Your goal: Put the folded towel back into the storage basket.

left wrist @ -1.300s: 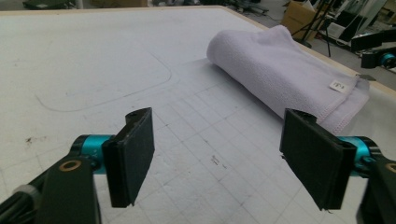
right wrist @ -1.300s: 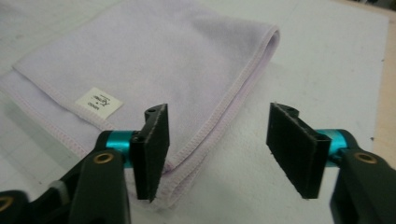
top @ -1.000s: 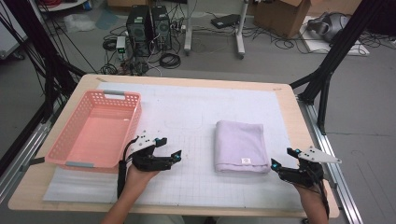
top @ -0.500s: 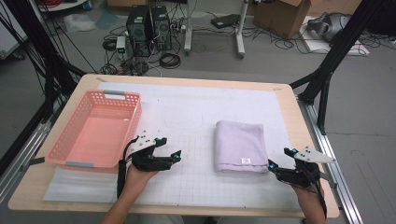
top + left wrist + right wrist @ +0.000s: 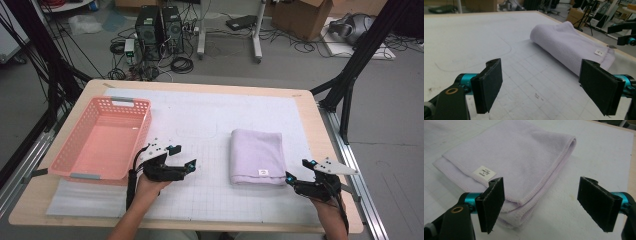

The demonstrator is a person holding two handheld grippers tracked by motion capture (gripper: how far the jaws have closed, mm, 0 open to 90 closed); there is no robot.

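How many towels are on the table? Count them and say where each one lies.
1. The folded lilac towel lies on the white mat, right of the pink basket, near the right gripper. Others may be folded inside.

The left gripper [image 5: 544,87] hangs low over the white gridded mat [image 5: 474,42], its two black jaws spread wide with nothing between them. Ahead and to the right a folded lilac towel [image 5: 569,42] lies on the mat, a small white label [image 5: 599,52] near its closer end. At the far right edge, what may be the other gripper [image 5: 624,35] shows partly.
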